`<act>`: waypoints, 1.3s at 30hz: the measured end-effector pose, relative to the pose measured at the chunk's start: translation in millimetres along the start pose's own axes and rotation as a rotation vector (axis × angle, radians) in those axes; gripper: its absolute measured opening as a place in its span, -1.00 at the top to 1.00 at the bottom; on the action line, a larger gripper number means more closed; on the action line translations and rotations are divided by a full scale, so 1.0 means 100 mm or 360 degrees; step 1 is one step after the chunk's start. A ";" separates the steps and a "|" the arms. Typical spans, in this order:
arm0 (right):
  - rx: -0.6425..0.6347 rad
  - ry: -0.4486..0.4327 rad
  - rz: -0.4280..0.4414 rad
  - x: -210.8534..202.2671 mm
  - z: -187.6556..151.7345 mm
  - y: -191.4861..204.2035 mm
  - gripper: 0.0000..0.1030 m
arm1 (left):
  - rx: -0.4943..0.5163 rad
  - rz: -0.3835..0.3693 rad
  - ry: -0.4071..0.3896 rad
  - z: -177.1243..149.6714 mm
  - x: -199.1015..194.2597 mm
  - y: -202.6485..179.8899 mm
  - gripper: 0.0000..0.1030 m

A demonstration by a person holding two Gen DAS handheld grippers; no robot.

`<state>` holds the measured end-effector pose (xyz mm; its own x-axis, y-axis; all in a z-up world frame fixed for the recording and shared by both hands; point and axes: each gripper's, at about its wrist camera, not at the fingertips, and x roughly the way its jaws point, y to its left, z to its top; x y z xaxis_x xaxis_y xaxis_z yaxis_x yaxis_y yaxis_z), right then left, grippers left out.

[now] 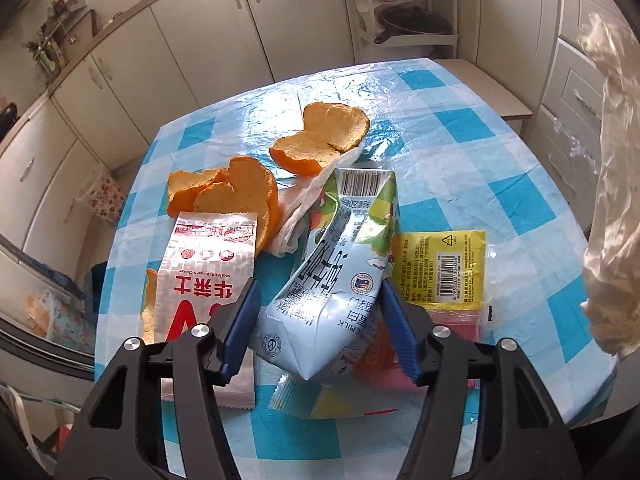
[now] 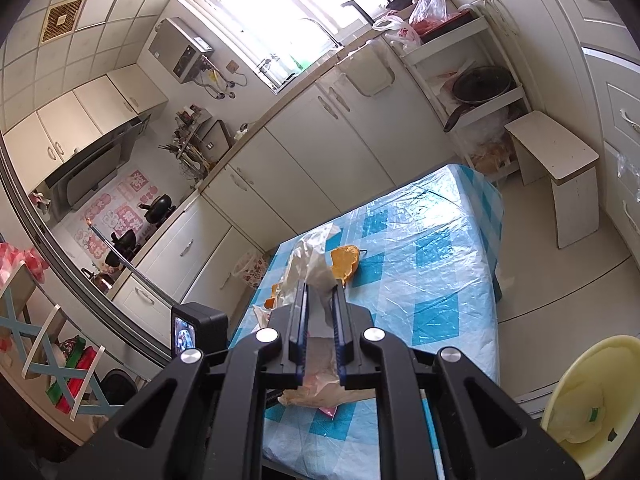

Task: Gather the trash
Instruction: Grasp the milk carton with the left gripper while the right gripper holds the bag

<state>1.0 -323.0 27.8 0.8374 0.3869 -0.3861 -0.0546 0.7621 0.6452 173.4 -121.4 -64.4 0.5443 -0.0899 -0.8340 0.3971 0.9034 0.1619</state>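
In the left wrist view a crushed blue milk carton (image 1: 336, 264) lies on the blue checked table (image 1: 460, 152). My left gripper (image 1: 318, 300) is open, its blue pads on either side of the carton's near end. Around it lie orange peels (image 1: 320, 132), a red and white sauce packet (image 1: 200, 280), a yellow wrapper (image 1: 440, 268) and a white tissue (image 1: 308, 208). In the right wrist view my right gripper (image 2: 320, 292) is shut on a crumpled translucent plastic wrapper (image 2: 308, 264), held above the table (image 2: 432, 264). An orange peel (image 2: 345, 262) lies beyond it.
A pale yellow bin (image 2: 592, 396) with some trash inside stands on the floor right of the table. White cabinets (image 2: 304, 168) run along the far side. A small white stool (image 2: 556, 160) stands past the table's far end. A crumpled sheet (image 1: 608, 200) hangs at right in the left wrist view.
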 end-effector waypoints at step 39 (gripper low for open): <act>-0.0007 -0.0014 -0.0017 -0.04 0.00 0.05 0.74 | -0.0280 -0.0275 -0.0194 0.02 -0.37 0.30 -0.07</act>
<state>-2.6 -320.9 33.0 0.8426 0.3741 -0.3874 -0.0479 0.7686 0.6380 167.1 -92.4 -27.7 0.5687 -0.2889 -0.7702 0.3633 0.9282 -0.0800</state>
